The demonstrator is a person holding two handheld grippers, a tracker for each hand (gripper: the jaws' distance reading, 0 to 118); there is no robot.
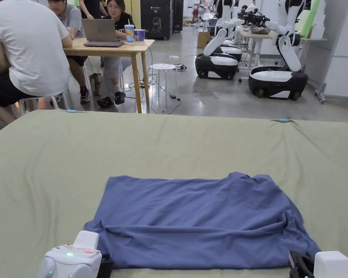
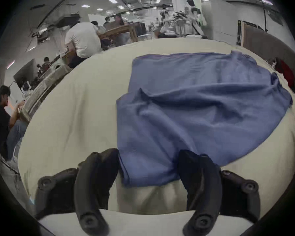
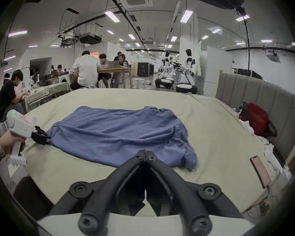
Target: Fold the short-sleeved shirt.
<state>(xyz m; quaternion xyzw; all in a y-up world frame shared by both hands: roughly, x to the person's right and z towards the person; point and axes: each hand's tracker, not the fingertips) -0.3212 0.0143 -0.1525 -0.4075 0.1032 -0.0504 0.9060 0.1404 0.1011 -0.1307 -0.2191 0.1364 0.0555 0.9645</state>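
Olive bed sheet (image 1: 169, 152) carries blue shirt (image 1: 202, 220), partly folded. Left gripper (image 2: 148, 168): jaws spread, straddling near-left corner, not clamped. Right gripper (image 3: 146, 154): jaws closed, empty, just short of hem. Fabric soft, limp; pinch near corners.

Right gripper (image 1: 296, 266) cut off below.

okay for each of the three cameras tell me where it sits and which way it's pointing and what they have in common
Head view: on the person's head, looking down and forward over the blue shirt on the bed; both grippers' bodies at the bottom edge.
Left gripper view: on the left gripper, low at the shirt's near left corner; its own jaws stand apart around the hem.
Right gripper view: on the right gripper, at the near edge facing the room; its own jaws meet, the left gripper and hand beyond.
All share the shirt.
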